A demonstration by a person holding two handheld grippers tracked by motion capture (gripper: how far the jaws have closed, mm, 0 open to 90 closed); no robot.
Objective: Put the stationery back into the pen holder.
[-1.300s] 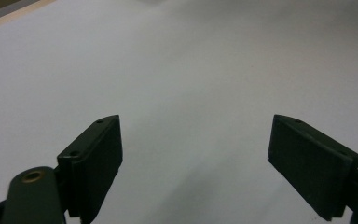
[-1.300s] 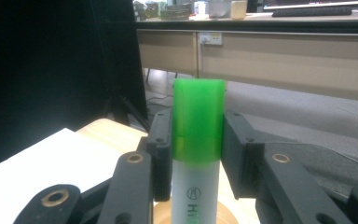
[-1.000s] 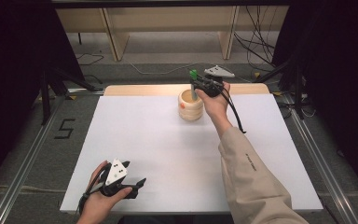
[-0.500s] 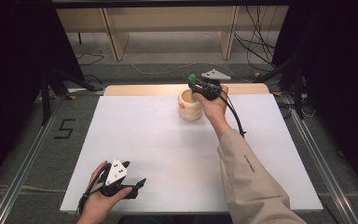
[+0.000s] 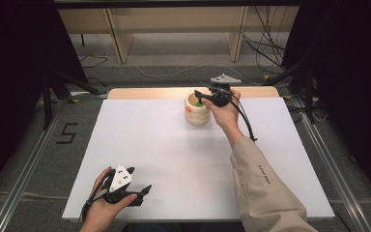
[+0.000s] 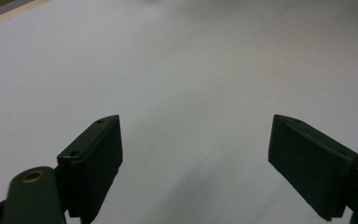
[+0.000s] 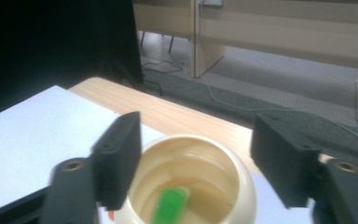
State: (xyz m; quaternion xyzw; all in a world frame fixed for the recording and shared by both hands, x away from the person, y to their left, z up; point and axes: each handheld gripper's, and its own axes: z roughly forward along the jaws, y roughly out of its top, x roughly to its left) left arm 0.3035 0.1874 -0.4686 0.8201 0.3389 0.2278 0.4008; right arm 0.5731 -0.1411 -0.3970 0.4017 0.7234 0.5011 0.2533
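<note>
A cream round pot stands at the far middle of the white board. Inside it lies a small green piece, seen close in the right gripper view as a green piece on the bottom of the pot. My right gripper hovers just over the pot's mouth. Its jaws have just been opening and stand apart with nothing between them. My left gripper rests open at the near left, its jaws wide over bare board.
A strip of wooden tabletop shows behind the board. Beyond it are the floor, cables and wooden furniture legs. Metal rails run along both sides. The pot bears a small orange mark.
The green piece was in the right gripper's jaws above the pot; now it lies inside the pot and the jaws have spread. The left gripper has not moved.
</note>
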